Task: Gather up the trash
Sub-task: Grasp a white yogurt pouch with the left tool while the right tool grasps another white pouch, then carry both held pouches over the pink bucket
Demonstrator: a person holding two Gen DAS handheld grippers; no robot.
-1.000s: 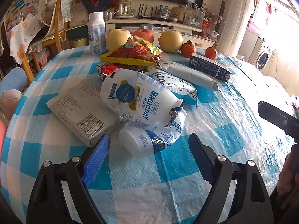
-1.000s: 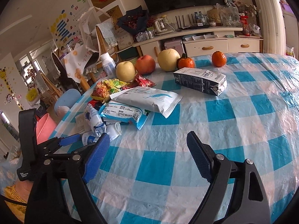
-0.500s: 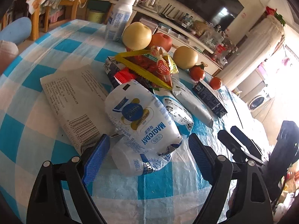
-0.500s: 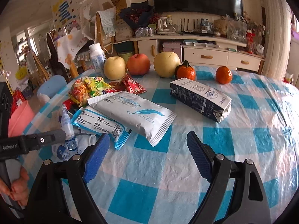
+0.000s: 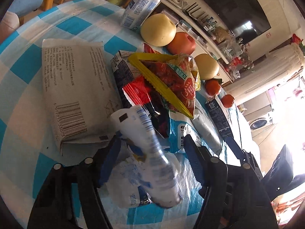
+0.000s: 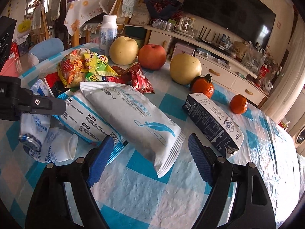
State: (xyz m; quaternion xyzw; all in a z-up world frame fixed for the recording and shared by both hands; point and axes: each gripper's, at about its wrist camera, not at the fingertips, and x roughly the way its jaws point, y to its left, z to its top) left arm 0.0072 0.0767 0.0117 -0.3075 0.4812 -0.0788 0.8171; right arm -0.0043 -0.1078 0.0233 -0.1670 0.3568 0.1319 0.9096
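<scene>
**Blue pads closing in on the wrapper pile**

Blue-and-white checked cloth is covering the table (image 6: 144, 196), and the trash is lying heaped toward its left side. The left gripper (image 5: 152, 158) is narrowing its jaws around a crumpled white yoghurt pouch (image 5: 152, 164), which is sitting between the fingers and looks tilted up off the cloth (it is blurred, so whether the pads are already pressing on it cannot be told). A second crushed pouch (image 6: 57, 148) is lying just beside it. Behind them, a grey printed packet (image 5: 76, 95) is lying flat, and a red-and-yellow snack bag (image 5: 171, 80) is resting on top of the heap.

The right gripper (image 6: 150, 156) is also closing, its jaws standing fairly wide with nothing clamped; the near end of a white wet-wipes pack (image 6: 133, 118) is lying just ahead of the fingertips, overlapping a blue-trimmed pack (image 6: 89, 120). A dark carton (image 6: 213, 122) is lying apart to the right, with pears, an apple and oranges standing beyond.
</scene>
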